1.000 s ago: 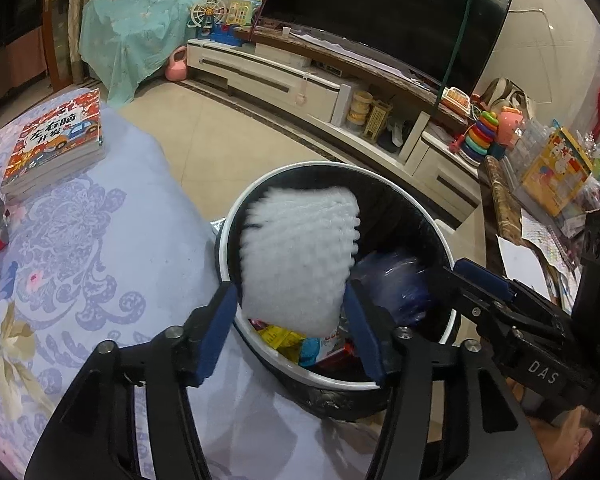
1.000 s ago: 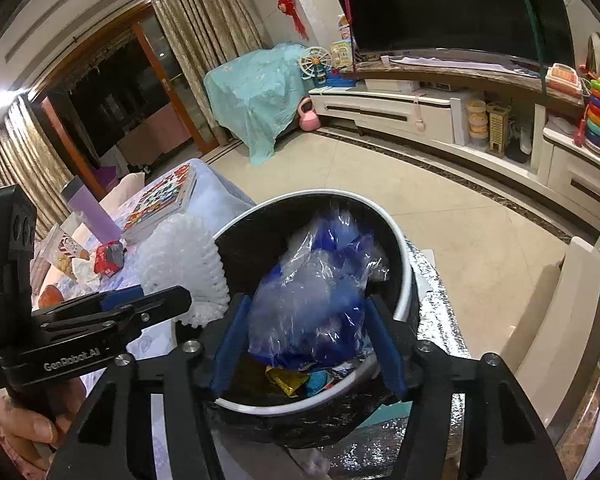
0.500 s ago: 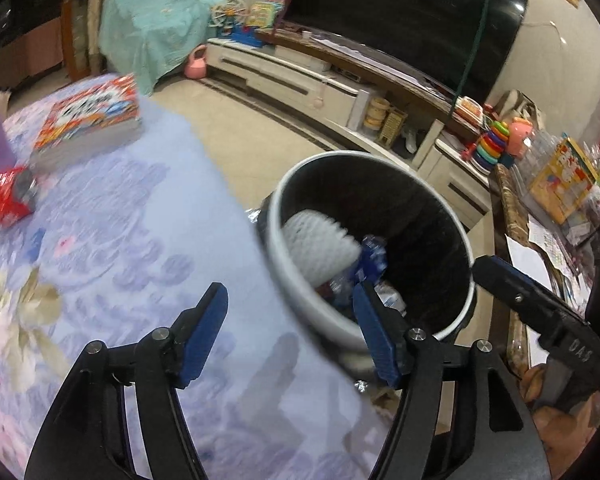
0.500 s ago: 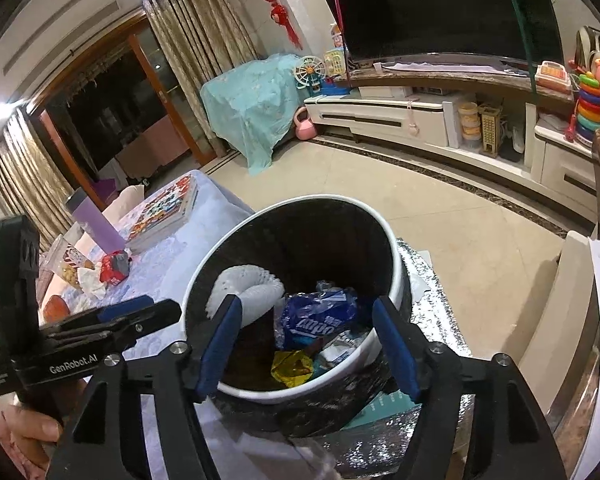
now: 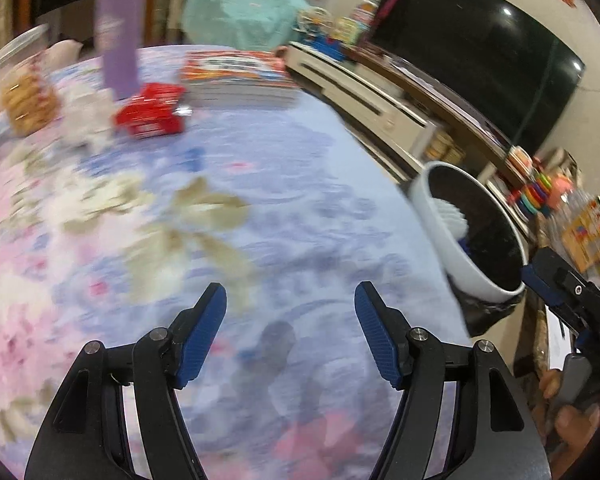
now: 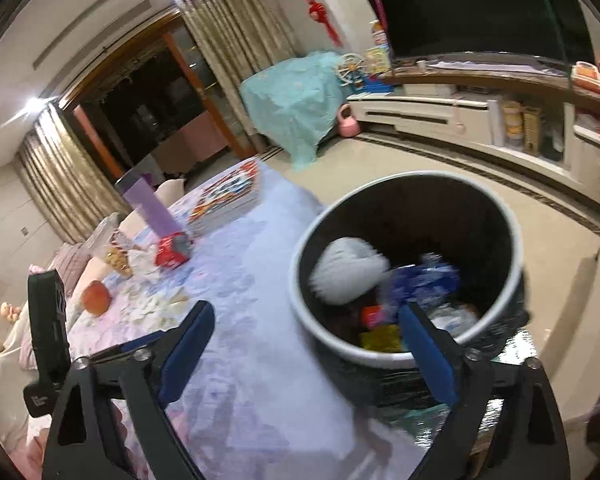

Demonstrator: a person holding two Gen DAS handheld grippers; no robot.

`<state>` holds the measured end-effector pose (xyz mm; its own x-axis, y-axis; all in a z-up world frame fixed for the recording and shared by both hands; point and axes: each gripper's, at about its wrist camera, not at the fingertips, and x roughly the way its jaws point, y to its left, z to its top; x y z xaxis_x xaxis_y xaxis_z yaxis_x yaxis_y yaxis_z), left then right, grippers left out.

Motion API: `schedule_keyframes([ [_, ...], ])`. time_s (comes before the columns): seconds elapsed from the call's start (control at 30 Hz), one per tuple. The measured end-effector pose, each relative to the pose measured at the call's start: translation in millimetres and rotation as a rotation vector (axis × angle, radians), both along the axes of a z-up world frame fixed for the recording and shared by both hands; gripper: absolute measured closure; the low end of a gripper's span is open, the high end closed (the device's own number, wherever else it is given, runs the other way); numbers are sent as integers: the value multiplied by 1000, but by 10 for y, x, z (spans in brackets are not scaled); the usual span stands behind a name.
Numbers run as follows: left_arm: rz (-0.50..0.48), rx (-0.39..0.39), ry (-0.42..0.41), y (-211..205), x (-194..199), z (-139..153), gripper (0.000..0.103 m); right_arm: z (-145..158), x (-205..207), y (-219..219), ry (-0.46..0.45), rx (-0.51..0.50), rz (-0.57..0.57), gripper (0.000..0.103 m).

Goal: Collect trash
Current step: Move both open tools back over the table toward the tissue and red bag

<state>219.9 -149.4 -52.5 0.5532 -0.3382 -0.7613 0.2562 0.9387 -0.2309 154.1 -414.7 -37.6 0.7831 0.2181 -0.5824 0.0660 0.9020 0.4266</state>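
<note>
Trash fills the bottom of the round bin [image 6: 410,268], which has a white rim and a black liner inside. Among the trash, a white ribbed foam piece [image 6: 346,270] leans on the left inner wall, a crumpled blue plastic wrapper [image 6: 424,280] lies to its right, and small red and yellow packets [image 6: 380,338] lie near the front wall. In the left wrist view the bin [image 5: 474,232] stands beyond the right edge of the surface [image 5: 284,216], and only the top of the foam piece [image 5: 452,216] shows over its rim.

On the surface, which carries a pale blue and pink flowered cloth, a red snack packet [image 5: 152,114] lies far from the bin, just beside a tall purple tumbler [image 5: 116,36]. A stack of books [image 5: 236,80] lies to the right of the packet. A jar of biscuits [image 5: 22,92] stands to the left, but it is blurred.

The left claw [image 5: 290,312] hangs over bare cloth with its blue pads [image 5: 204,340] wide apart, and nothing is between them. The red packet is well ahead of it, and the bin is off to its right.

The right claw [image 6: 308,344] is also spread wide and holds nothing. Its right pad [image 6: 428,354] overlaps the near rim of the bin in the picture, and its left pad [image 6: 186,350] is over the cloth, so the trash in the bin lies just ahead and to the right of it.
</note>
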Motion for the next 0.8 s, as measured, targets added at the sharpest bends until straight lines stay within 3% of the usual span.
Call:
schedule_keyframes([
  [0.43,196,-5,-16,1090,50,-11,33,-94,360,921,38,7,156,3],
  [0.8,267,9,-22,1606,368,-35,32,-157,763,1459,48,-8,244,3],
])
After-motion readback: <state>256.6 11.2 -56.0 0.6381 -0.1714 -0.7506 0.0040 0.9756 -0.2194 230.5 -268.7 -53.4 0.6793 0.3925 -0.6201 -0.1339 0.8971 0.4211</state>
